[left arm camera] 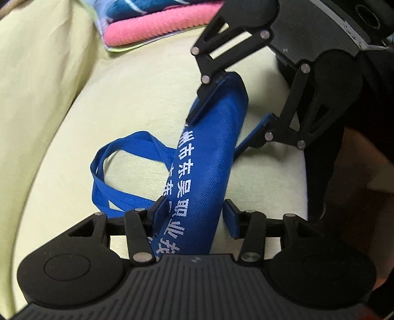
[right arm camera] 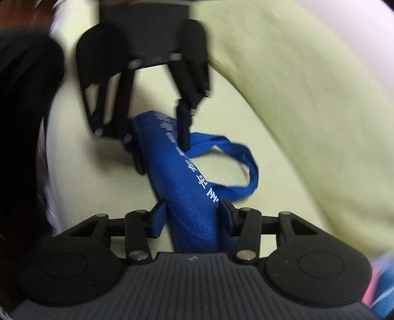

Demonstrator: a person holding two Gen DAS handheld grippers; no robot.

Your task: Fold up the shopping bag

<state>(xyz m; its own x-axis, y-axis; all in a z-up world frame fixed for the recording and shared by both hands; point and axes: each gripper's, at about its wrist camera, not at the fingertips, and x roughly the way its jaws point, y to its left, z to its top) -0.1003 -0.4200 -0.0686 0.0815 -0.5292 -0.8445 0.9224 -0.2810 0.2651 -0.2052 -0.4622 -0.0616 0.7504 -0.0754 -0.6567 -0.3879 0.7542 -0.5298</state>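
Observation:
A blue non-woven shopping bag [left arm camera: 206,157] with white characters is folded into a narrow strip on a pale yellow-green cushion [left arm camera: 138,103]. Its handle loop [left arm camera: 115,169] lies to one side. My left gripper [left arm camera: 194,216] is open with its jaws astride the near end of the strip. My right gripper [left arm camera: 226,125] is open astride the far end. In the right wrist view the bag [right arm camera: 187,201] runs between my right gripper's [right arm camera: 192,216] blue pads, and the left gripper [right arm camera: 160,137] is open over the far end, with the handle loop [right arm camera: 236,165] at right.
A stack of folded pink and blue cloths [left arm camera: 152,22] lies at the back of the cushion. A raised yellow-green backrest [right arm camera: 307,98] curves along one side. A dark sleeve [right arm camera: 22,123] and the person's body are at the other side.

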